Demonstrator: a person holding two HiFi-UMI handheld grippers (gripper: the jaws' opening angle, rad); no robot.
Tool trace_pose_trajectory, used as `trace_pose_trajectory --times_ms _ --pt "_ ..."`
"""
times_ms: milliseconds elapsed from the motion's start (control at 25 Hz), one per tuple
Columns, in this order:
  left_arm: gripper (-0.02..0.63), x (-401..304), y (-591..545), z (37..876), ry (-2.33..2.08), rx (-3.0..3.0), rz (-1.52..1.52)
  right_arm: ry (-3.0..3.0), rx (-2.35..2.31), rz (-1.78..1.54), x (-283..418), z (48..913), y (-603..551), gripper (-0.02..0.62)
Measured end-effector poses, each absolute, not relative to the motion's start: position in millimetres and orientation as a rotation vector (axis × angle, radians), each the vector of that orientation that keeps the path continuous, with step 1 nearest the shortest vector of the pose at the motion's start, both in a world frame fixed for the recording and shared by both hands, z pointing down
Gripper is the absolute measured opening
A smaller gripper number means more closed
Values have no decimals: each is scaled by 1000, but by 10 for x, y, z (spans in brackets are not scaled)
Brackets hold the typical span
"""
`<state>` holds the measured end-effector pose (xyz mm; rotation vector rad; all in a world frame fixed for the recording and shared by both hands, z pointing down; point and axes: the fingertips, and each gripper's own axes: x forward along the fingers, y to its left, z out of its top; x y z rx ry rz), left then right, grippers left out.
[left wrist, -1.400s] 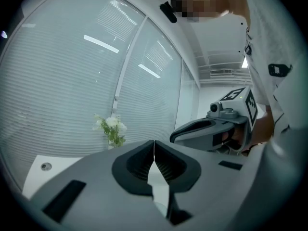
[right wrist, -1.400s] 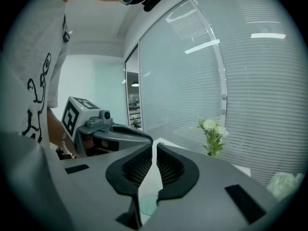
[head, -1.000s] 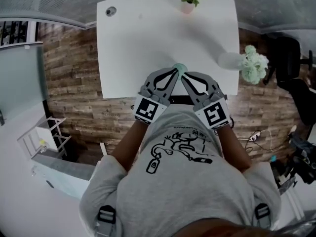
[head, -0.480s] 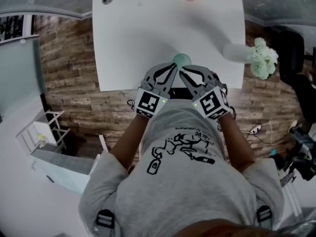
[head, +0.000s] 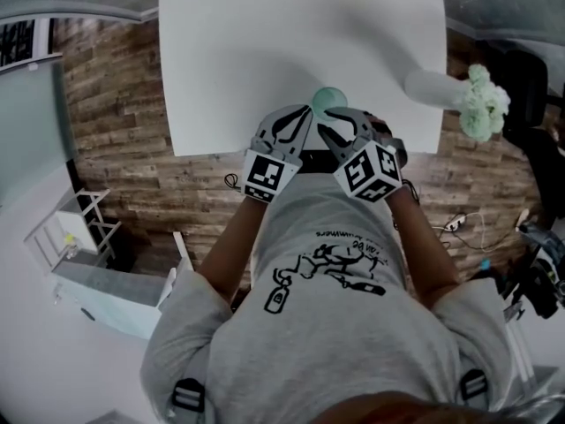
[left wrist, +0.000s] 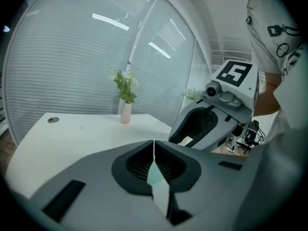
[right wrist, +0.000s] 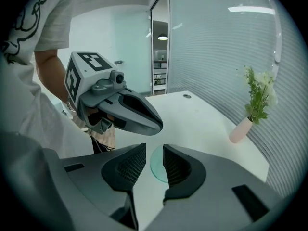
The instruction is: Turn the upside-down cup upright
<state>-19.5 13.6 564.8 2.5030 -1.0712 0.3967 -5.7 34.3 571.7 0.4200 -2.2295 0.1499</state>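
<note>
The cup, pale green and thin-walled, sits low over the near edge of the white table, at twelve o'clock from us in the head view. From that angle we cannot tell whether its base is seated or which end is up. Our left gripper comes in at the cup's seven o'clock. Its jaws are pressed together on a slim green sliver in their seam, which we read as the cup's wall. Our right gripper is at about five o'clock. Its jaws have just been opening and now stand apart, with the cup's curved edge between them, lying close against one pad and clear of the other. As we judge it, the whole cup now hangs on one pinch of a flimsy wall, so it could swing or tip over if the base is not flat on the table. A harder squeeze could buckle the wall. The cup is also near the table's front edge, so a topple toward six o'clock could roll it off. The right pads could drag the cup if they pull away while brushing it. The pink vase at twelve o'clock and the white-flowered one at three o'clock stand well clear.
</note>
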Motion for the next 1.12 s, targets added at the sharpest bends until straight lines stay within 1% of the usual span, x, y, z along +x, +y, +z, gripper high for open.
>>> trace_pose_trajectory --times_ms 520,880,1120 --pt "8 -184 167 5939 -1066 2464 412 -2014 293 67 -6 6202 407 127" --pt "8 -256 139 5987 -1097 2442 394 -1927 238 42 14 6396 426 125" --pt "8 -271 137 6011 -1104 2423 387 -1919 204 44 1 6432 441 88"
